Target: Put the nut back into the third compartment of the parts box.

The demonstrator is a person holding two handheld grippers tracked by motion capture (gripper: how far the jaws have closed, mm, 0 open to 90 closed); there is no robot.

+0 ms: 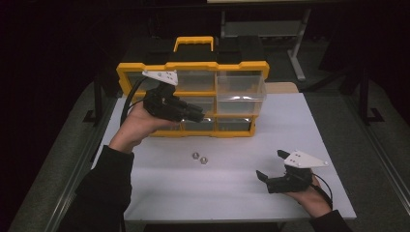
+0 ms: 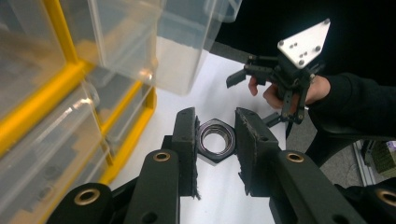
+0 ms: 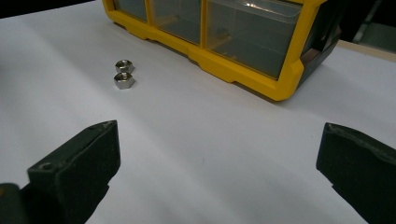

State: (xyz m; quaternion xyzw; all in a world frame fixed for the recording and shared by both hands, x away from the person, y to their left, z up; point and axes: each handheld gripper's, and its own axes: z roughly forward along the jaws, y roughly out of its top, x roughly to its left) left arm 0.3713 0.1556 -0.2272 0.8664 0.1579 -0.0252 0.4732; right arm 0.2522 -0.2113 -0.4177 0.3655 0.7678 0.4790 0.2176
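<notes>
Room: dark around you; your work lies on a white rectangular table (image 1: 232,193) with a grey floor on both sides.
Right gripper: your black right gripper (image 1: 271,169) rests low at about 4 o'clock on the table, near its front edge. Its jaws stand wide apart with bare table between them, gripping nothing.
Loose nuts: two small silver hexagonal steel nuts (image 1: 199,157) lie touching each other near the table's centre, at 10 o'clock from the right gripper and well apart from it.
Left gripper: your black left gripper (image 1: 200,115) is held above the table at about 10 o'clock, its tips just in front of the cabinet's drawers. Its jaws are mostly closed, clamped on a nut.
Held nut: a silver hexagonal steel nut with a threaded bore (image 2: 215,140) sits between the two pads, one pad pressed against each side, bore facing the left gripper's camera.
Cabinet: a yellow-framed plastic organiser with clear drawers and a yellow handle (image 1: 241,65) stands at 12 o'clock on the table's far edge.
Open drawer: one clear plastic drawer (image 1: 240,94) at the upper right is pulled out toward you.
</notes>
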